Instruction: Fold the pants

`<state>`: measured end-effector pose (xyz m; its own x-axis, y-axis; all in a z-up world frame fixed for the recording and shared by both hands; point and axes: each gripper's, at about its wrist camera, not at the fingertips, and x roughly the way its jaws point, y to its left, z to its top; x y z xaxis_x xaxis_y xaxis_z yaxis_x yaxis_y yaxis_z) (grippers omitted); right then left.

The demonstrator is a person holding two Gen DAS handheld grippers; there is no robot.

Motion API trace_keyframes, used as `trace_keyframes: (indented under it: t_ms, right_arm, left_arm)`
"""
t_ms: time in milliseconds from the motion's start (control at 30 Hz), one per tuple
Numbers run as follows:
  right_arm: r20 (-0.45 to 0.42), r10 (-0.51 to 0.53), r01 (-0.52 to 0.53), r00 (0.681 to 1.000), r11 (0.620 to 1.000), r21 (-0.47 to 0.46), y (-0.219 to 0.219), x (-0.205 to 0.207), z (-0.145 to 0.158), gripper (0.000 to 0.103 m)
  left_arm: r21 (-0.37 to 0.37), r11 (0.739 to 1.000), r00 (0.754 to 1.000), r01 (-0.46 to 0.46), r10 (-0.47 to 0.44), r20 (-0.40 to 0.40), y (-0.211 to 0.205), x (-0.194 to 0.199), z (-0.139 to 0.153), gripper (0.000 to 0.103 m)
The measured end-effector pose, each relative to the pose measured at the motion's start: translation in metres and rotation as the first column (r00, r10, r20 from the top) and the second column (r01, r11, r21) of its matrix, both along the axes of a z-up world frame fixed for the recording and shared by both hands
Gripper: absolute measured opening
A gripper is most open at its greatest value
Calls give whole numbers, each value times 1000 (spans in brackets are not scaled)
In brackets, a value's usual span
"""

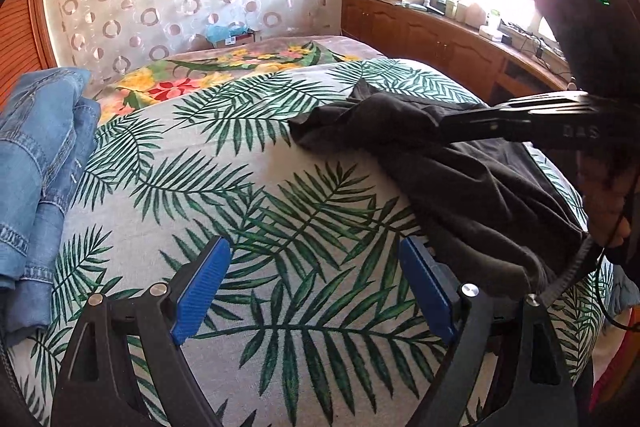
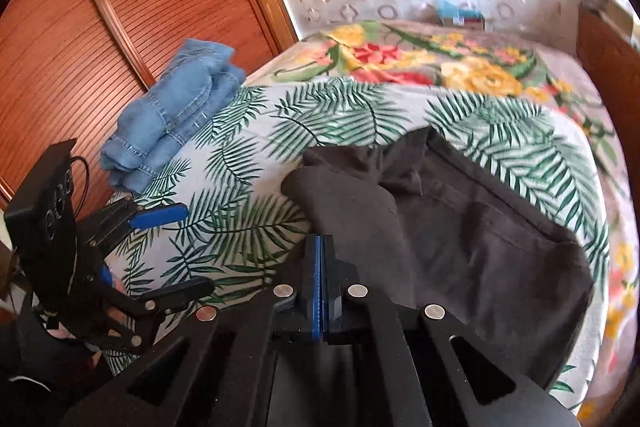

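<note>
Black pants (image 1: 480, 195) (image 2: 480, 227) lie crumpled on the palm-leaf bedsheet (image 1: 240, 187) (image 2: 320, 115), with a bunched end toward the bed's middle. My right gripper (image 2: 319, 247) (image 1: 444, 125) is shut, its blue pads pressed flat together, and rests low over the bunched fabric. I cannot tell whether cloth is pinched at its tip. My left gripper (image 1: 316, 283) (image 2: 172, 255) is open, its blue pads wide apart over bare sheet just left of the pants' near edge, with nothing between them.
Folded blue jeans (image 1: 36, 167) (image 2: 172, 123) sit at the bed's left edge by a slatted wooden wardrobe door (image 2: 100, 27). A floral blanket (image 1: 200, 75) (image 2: 440, 59) covers the far end. A cluttered wooden cabinet (image 1: 420, 39) runs under the window on the right.
</note>
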<state>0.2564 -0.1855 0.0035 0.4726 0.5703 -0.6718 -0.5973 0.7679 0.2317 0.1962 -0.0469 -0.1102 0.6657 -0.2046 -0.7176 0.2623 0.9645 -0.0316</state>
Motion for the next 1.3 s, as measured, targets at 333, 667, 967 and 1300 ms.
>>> trace_keyframes:
  t_ms: [333,667,967,1300]
  right_arm:
    - [0,-119,119,993,988,-96,-1,28,-26,36]
    - [-81,-32,29,996,999,-41,13,34,-36,6]
    - [43,22,-24,999,999,45,15,-4,-13,4]
    - [36,74,-73,997,997,-19,33,-30,-30,8]
  left_arm:
    - [0,1000,1000,0,0,9,2,-5,0,87]
    - [-6,1000,1000,17,-17,23,-3,-11,6,87]
    - [-3,1000,998,28,-28,51,-6,-22,13,87]
    - [-17,1000,999,-3,4,52,9,-29,13,87]
